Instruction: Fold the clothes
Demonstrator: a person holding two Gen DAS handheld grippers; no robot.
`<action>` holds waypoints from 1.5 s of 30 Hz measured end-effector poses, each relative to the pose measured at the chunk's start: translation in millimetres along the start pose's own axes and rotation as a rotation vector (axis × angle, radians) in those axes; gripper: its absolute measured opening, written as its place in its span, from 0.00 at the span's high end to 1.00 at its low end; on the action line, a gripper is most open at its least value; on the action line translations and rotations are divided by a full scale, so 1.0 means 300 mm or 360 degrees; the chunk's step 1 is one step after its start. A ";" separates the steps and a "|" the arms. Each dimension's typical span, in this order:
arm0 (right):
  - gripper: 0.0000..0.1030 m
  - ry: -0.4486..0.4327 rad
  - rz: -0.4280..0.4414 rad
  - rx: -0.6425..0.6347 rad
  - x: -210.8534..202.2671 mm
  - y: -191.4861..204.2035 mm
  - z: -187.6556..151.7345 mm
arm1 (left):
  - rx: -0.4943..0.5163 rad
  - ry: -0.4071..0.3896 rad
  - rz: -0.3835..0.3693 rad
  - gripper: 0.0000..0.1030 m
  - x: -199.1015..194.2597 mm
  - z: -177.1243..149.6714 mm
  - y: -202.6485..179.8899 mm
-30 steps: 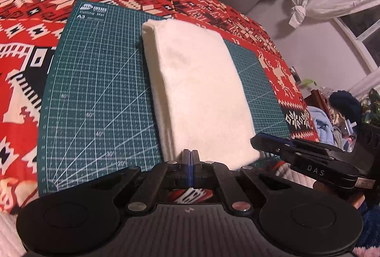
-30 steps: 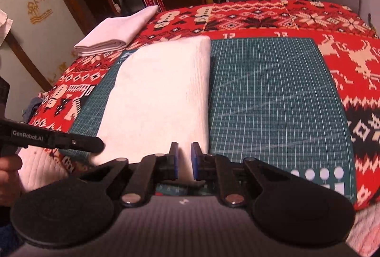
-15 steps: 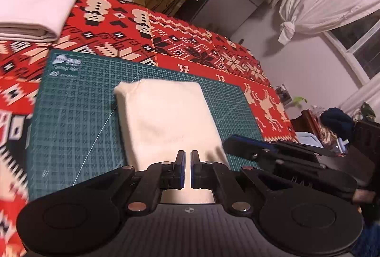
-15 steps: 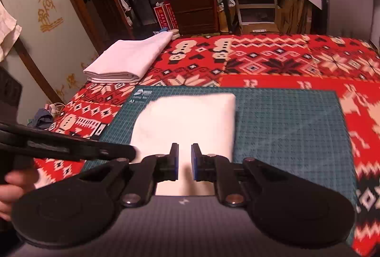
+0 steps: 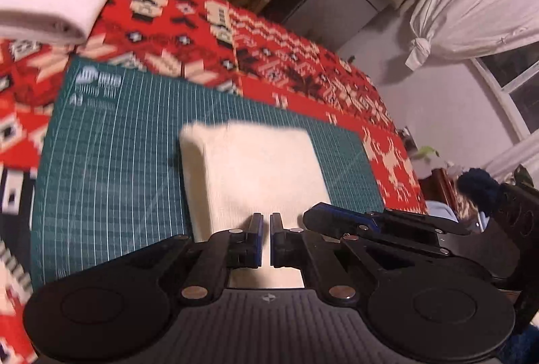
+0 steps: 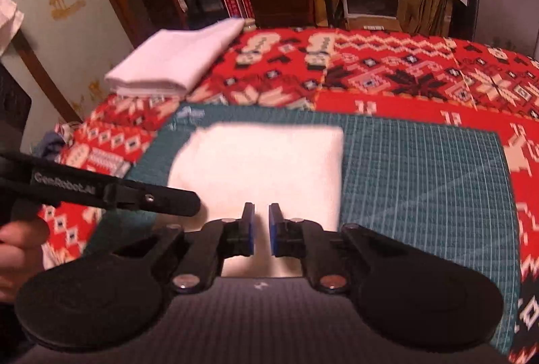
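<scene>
Folded cream cloth [image 5: 256, 175] lies mid-mat [image 5: 111, 162], long axis toward both grippers; left gripper [image 5: 266, 237] and right gripper [image 6: 261, 229] slightly parted, empty, equally near.

left gripper [image 6: 188, 202] arm: "GenRobot.AI", white lettering, right wrist view | green cutting mat [image 5: 111, 162] top-left corner: "A3" below a blurred white logo, left wrist view | other print: too blurred to read
</scene>
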State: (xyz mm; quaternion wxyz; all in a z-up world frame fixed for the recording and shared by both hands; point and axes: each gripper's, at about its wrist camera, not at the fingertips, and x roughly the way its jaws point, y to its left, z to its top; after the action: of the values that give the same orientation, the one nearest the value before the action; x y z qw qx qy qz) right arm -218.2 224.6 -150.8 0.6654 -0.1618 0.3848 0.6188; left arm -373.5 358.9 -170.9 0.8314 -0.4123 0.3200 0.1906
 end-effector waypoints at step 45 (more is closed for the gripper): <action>1.00 -0.0040 -0.0160 0.0110 0.166 -0.130 0.142 | 0.0150 -0.0002 0.0258 0.96 0.128 0.135 -0.031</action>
State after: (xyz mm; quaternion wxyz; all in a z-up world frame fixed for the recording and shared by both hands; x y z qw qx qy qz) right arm -171.1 281.7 -168.8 0.7055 -0.1502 0.3890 0.5731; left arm -325.0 388.2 -173.7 0.8320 -0.3453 0.3604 0.2424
